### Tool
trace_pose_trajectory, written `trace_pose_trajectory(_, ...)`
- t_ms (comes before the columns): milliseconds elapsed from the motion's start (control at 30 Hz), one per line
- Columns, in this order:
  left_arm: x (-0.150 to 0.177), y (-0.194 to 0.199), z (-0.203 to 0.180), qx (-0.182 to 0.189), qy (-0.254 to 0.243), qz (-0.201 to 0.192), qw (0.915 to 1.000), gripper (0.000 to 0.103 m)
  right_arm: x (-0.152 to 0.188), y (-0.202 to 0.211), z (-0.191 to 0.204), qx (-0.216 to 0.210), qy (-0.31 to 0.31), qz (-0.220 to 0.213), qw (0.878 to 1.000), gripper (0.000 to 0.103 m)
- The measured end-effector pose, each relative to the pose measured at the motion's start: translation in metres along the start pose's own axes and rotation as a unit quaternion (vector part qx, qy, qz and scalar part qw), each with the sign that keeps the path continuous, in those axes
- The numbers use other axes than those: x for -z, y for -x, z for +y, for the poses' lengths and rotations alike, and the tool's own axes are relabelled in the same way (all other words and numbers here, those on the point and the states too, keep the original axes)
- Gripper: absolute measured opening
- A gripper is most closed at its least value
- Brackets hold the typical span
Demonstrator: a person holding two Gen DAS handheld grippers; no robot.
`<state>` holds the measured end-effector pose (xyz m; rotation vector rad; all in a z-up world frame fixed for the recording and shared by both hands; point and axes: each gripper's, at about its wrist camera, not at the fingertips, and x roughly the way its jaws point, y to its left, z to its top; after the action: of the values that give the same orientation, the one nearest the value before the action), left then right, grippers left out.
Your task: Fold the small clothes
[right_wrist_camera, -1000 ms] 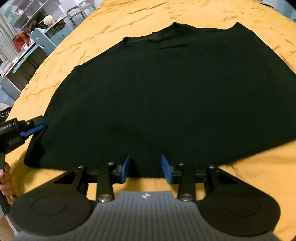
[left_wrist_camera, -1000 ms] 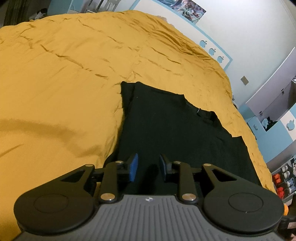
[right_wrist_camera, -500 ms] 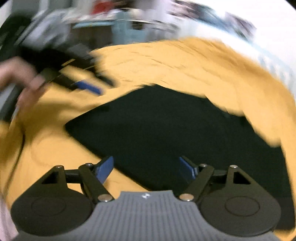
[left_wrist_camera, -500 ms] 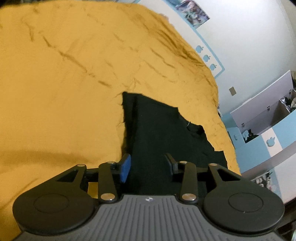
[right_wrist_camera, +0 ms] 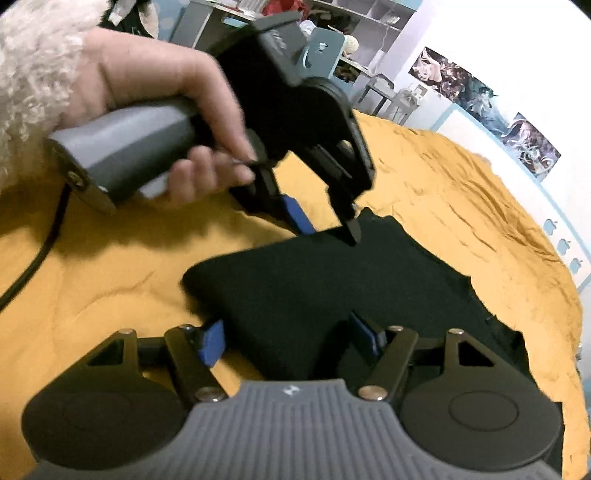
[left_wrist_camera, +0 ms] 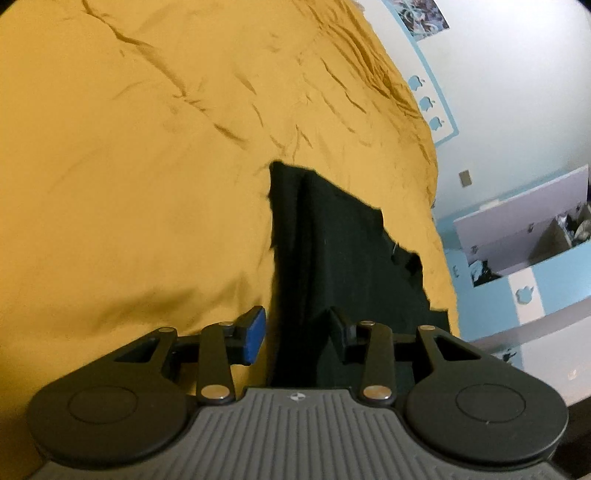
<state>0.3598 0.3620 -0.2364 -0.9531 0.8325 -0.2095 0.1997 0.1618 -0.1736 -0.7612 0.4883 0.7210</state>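
A small black garment (left_wrist_camera: 332, 251) lies flat on the mustard bedcover (left_wrist_camera: 129, 166). My left gripper (left_wrist_camera: 295, 332) is open, one blue pad on the cover and the other finger over the cloth, straddling the garment's long left edge. In the right wrist view the garment (right_wrist_camera: 332, 288) shows a rounded near corner. My right gripper (right_wrist_camera: 288, 336) straddles that corner with its jaws wide and closing, and its pads do not press on the cloth. The left gripper (right_wrist_camera: 325, 227), held by a hand (right_wrist_camera: 155, 85), hovers at the garment's far edge.
The bedcover (right_wrist_camera: 461, 192) is creased and spreads all around the garment. A black cable (right_wrist_camera: 33, 266) trails from the left gripper's handle. A fleecy sleeve (right_wrist_camera: 33, 55) is at top left. Shelves (right_wrist_camera: 332, 22), posters (right_wrist_camera: 480, 92) and a white wall (left_wrist_camera: 517, 74) lie beyond the bed.
My right gripper rolled and swung round to the garment's corner and spread its jaws wider. My left gripper slid onto the garment's left edge and opened more, now close in the right wrist view.
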Motion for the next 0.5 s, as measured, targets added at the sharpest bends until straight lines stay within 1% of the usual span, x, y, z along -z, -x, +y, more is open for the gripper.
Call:
trace_pose_trajectory(133, -0.026, -0.027, 0.008, 0.019, 0.027, 0.012, 0.9994, 0.045, -0.008, -0.013, 0.006, 0.019, 0.011, -0.003, 1.0, 0.065)
trace_pose_trajectory(200, -0.038, -0.041, 0.013, 0.036, 0.044, 0.014, 0.9983, 0.045, -0.008, -0.016, 0.007, 0.019, 0.007, -0.001, 1.0, 0.065)
trace_pose_trajectory(333, -0.055, -0.065, 0.02, 0.057, 0.069, 0.02, 0.9958, 0.045, -0.006, -0.019, 0.004, 0.014, -0.003, -0.003, 1.0, 0.065)
trace_pose_trajectory(433, -0.063, -0.078, 0.023, 0.065, 0.086, 0.019, 0.994, 0.045, -0.006, -0.021, 0.006, 0.012, -0.007, -0.004, 1.0, 0.065)
trace_pose_trajectory(500, -0.067, -0.084, 0.022, 0.069, 0.087, 0.017, 0.9937, 0.045, -0.007, -0.022, 0.006, 0.013, -0.006, -0.006, 1.0, 0.065)
